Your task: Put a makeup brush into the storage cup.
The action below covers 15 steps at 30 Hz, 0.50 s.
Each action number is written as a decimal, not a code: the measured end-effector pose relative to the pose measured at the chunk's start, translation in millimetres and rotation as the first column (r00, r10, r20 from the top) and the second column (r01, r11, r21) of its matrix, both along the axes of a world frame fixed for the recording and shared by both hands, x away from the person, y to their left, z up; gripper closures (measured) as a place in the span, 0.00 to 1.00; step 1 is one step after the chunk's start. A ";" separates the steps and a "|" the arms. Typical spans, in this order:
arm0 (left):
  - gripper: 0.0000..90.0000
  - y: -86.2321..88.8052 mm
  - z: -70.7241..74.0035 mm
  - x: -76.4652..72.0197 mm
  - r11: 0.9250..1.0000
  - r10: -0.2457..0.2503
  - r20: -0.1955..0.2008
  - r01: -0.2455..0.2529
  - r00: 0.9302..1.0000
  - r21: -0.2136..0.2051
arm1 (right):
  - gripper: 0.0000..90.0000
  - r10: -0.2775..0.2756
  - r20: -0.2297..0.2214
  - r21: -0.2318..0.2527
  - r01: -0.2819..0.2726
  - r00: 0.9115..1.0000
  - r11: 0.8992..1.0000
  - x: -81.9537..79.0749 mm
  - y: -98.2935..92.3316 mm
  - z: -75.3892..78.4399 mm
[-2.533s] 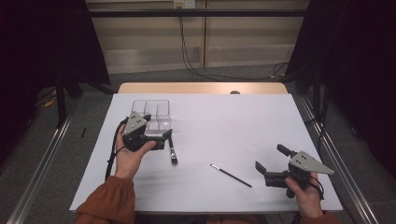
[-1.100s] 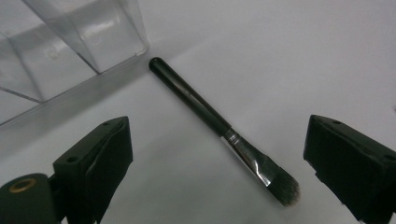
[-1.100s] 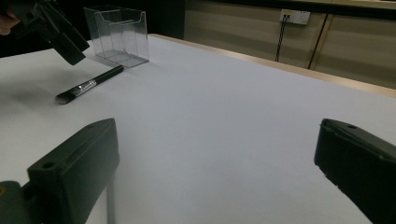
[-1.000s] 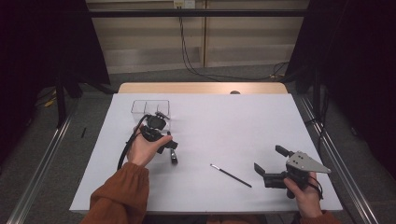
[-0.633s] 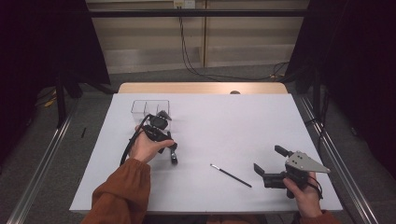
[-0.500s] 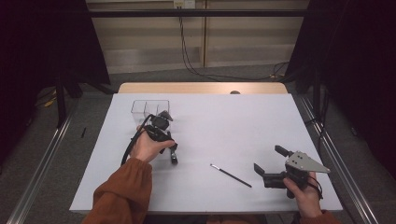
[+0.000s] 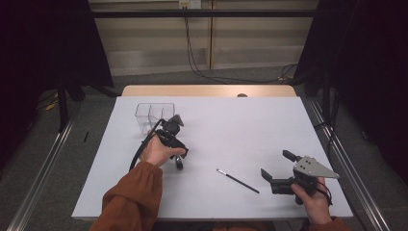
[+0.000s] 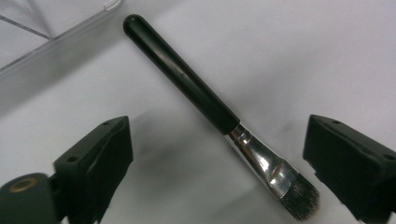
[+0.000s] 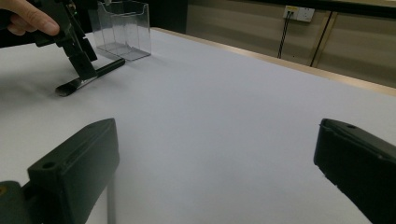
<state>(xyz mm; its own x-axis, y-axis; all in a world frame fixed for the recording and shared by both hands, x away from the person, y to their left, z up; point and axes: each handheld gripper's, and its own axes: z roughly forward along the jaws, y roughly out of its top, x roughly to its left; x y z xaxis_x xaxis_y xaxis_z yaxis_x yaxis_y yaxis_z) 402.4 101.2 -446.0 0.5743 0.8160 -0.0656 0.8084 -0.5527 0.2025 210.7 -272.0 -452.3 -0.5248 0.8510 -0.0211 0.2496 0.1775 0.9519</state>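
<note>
A flat makeup brush (image 8: pixel 219 116) with a black handle and a silver ferrule lies on the white table sheet, its handle end near a clear plastic box (image 7: pixel 154 114). My left gripper (image 8: pixel 219 133) is tipped down over it and open, one jaw on each side of the ferrule, not touching. From above, the left gripper (image 7: pixel 177 153) covers most of that brush (image 7: pixel 179 165). A thin black brush (image 7: pixel 237 181) lies to the right. My right gripper (image 7: pixel 275 164) is open and holds nothing, just right of the thin brush.
The clear box (image 9: pixel 123 30) has dividers and stands at the back left of the white sheet (image 7: pixel 240 130). The left gripper (image 9: pixel 74 46) and the flat brush (image 9: pixel 88 77) appear far off in the right gripper view. Table edges run close to the right hand.
My left gripper has moved from beside the clear box forward and right, and tipped down over the flat brush. The right gripper and the thin brush have stayed put.
</note>
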 end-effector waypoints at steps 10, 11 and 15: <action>0.19 -10.1 -7.5 -3.1 0.999 -0.006 -0.010 0.006 1.000 0.046 | 0.00 0.006 -0.004 -0.001 -0.006 1.000 1.000 0.1 0.5 -0.4; 0.19 -11.7 -8.1 -4.2 0.998 0.000 -0.003 0.001 1.000 0.063 | 0.00 0.008 -0.005 -0.002 -0.008 1.000 1.000 0.3 0.7 -0.5; 0.20 -13.1 -8.4 -3.1 0.998 0.013 -0.012 -0.012 1.000 0.069 | 0.00 0.011 -0.004 -0.005 -0.011 1.000 1.000 0.2 0.9 -0.5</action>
